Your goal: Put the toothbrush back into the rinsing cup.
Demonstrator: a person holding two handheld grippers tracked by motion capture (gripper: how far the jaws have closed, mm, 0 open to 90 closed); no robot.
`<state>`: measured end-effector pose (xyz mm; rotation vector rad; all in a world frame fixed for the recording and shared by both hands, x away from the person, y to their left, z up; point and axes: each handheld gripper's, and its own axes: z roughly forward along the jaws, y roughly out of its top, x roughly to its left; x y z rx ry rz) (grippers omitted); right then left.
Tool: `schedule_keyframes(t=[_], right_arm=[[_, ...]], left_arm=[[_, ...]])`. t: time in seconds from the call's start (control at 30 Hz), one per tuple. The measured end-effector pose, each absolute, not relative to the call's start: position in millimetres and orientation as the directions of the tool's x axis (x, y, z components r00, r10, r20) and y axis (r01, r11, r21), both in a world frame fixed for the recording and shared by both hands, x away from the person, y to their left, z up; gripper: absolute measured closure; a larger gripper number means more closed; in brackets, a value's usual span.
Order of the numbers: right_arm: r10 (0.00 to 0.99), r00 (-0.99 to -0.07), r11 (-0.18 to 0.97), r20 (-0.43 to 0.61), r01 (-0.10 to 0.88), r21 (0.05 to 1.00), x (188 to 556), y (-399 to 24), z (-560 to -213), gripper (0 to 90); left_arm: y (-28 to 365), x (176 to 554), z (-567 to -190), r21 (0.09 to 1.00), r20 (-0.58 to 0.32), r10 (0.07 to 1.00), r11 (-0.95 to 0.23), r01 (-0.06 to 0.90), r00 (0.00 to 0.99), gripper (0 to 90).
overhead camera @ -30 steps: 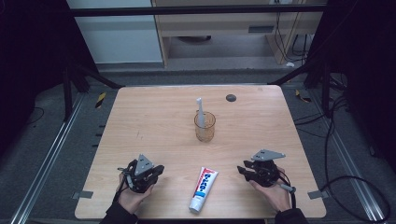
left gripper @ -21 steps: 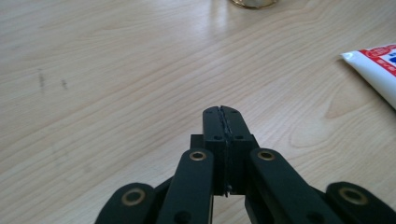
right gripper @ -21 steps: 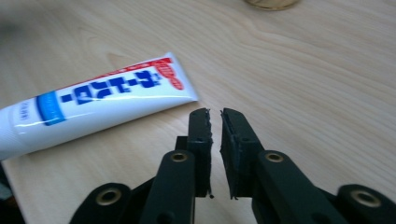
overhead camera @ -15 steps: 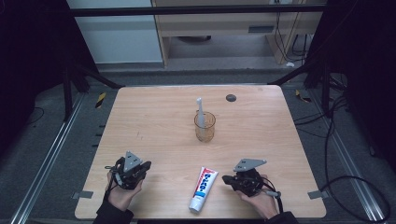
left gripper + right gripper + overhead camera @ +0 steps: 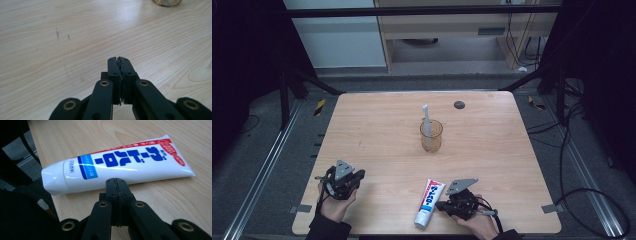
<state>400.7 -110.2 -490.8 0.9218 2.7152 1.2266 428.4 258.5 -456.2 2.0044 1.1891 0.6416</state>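
Right gripper view: looks along the right gripper [image 5: 117, 180], jaws pressed flat together and holding nothing, tips just beside the long side of the toothpaste tube [image 5: 120, 163] and perhaps touching it, hard to tell. Lies flat on the wooden table [image 5: 175, 202], that tube, white cap [image 5: 53, 181] close to the table's near edge, crimped end pointing toward mid-table. Likely trouble first: nudging instead of gripping. With jaws closed like this, no way around the tube, so any push forward probably just slides the glossy plastic across the smooth wood, possibly swinging the cap end toward the edge and off it. Needs a wide opening before any approach. Second risk: clamping the soft middle of the tube, which probably buckles and slips, or forces paste toward the cap; safer near the stiff shoulder by the cap. From the high view, stands at mid-table a clear cup [image 5: 431, 136] with a toothbrush [image 5: 426, 117] upright in it, well apart from both hands; looks light and top-heavy, so probably tips easily if a carried tube or a trailing cable brushes it. In the left gripper view, hovers over bare wood the left gripper [image 5: 118, 59], jaws likewise closed on nothing, near the front left of the table, too far off to steady either tube or cup if something goes
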Motion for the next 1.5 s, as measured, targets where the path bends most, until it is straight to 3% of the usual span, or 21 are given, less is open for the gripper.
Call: schedule_keyframes(t=[0.23, 0.47, 0.8, 1.5], right_arm=[[0.531, -0.822, 0.509, 0.203, 0.502, 0.700, 401.7, -111.3, -490.4, 89.9], [0.608, -0.771, 0.470, 0.187, 0.540, 0.698, 411.1, -113.4, -491.9, 90.0], [0.650, -0.740, 0.452, 0.173, 0.560, 0.694, 417.2, -114.0, -492.0, 89.9], [0.711, -0.690, 0.432, 0.139, 0.584, 0.687, 429.7, -114.3, -496.6, 88.9]], left_arm=[[248.5, 425.5, -457.8, 0.766, 0.034, 0.868, -0.342, 0.545, 0.496, 88.5], [207.1, 411.8, -466.0, 0.717, 0.015, 0.776, -0.448, 0.534, 0.631, 89.3], [167.3, 392.7, -476.1, 0.673, -0.029, 0.658, -0.544, 0.502, 0.752, 89.4], [121.6, 385.0, -483.7, 0.657, -0.041, 0.554, -0.612, 0.440, 0.832, 89.5]])
